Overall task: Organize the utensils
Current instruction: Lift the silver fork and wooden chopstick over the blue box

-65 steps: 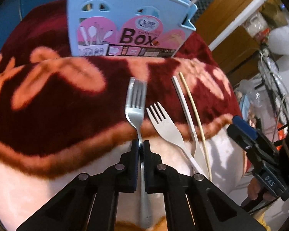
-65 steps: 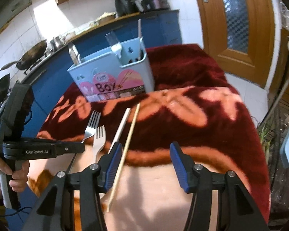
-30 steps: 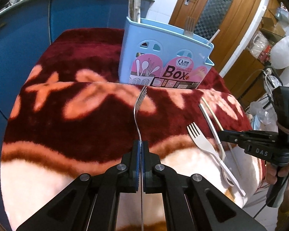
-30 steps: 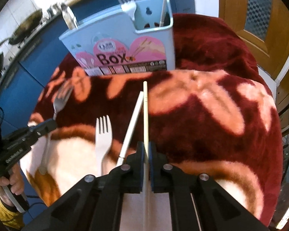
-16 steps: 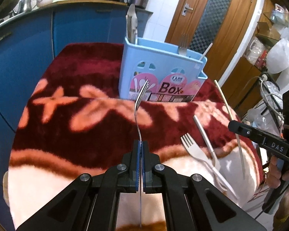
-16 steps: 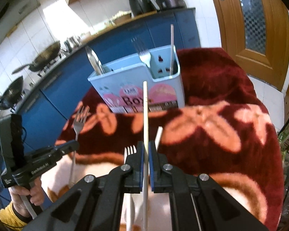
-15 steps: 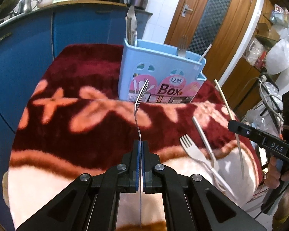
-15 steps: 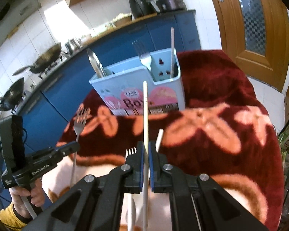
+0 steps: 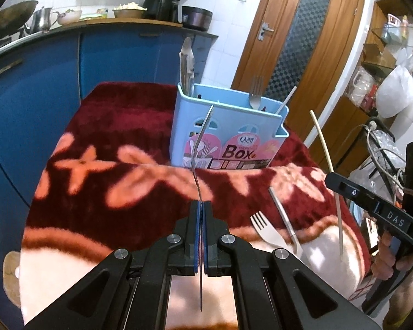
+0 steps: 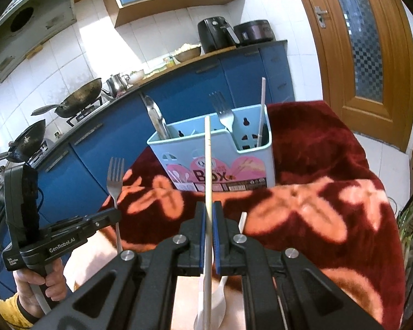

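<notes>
My left gripper [image 9: 201, 206] is shut on a metal fork [image 9: 199, 148], held edge-on, tines up toward the light blue utensil box [image 9: 228, 134]. From the right wrist view that same fork [image 10: 115, 176] sticks up from the left gripper [image 10: 115, 214] at the left. My right gripper [image 10: 209, 209] is shut on a pale chopstick [image 10: 208, 159] that points up at the box [image 10: 217, 162]. The chopstick [image 9: 326, 165] also shows at the right of the left wrist view. A white plastic fork [image 9: 267, 231] and a white stick [image 9: 282, 214] lie on the blanket.
The box holds a spoon [image 10: 155, 118], a fork [image 10: 223, 112] and a white stick [image 10: 261, 110]. A red flowered blanket [image 9: 118, 143] covers the table. Blue kitchen cabinets [image 10: 179, 82] stand behind, a wooden door [image 10: 363, 41] to the right. A hand [image 10: 41, 286] grips the left handle.
Both grippers have risen and tilted up with their utensils lifted off the blanket. The fork and chopstick now stand higher against the box. The white fork and stick stayed put.
</notes>
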`<state>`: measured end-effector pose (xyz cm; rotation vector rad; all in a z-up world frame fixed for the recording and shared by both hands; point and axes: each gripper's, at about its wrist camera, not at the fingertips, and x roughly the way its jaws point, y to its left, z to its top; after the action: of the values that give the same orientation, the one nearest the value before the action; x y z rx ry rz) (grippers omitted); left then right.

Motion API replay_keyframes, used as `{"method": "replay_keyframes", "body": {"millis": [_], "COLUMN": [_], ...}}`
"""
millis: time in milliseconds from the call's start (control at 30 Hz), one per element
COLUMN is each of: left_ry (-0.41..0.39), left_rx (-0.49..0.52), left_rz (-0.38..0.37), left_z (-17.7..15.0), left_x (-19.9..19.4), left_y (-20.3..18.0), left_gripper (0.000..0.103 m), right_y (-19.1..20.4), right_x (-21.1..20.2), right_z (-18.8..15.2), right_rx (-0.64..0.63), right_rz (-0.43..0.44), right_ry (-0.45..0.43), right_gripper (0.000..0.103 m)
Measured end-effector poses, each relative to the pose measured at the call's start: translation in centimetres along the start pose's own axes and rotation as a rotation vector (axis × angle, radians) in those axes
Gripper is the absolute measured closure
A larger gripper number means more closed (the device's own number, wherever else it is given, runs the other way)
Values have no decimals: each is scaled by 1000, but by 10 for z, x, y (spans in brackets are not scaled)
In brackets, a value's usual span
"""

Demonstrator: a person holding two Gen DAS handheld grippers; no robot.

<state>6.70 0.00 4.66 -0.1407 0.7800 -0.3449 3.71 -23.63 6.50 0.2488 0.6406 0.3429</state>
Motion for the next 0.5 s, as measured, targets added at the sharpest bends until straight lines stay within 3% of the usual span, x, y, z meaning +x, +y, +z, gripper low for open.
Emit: {"method": "replay_keyframes", "body": {"millis": [500], "left_ry": [-161], "left_rx": [-7], "left_rz": [-62], "left_z": [51], "left_x": [-17], "left_y": [-9], "left_gripper": [102], "right_y": [14], "right_x": [-6], "right_z": [27], "right_rx": [-86], "right_rz": [-29], "right_ry": [-209], "right_gripper": [97]}}
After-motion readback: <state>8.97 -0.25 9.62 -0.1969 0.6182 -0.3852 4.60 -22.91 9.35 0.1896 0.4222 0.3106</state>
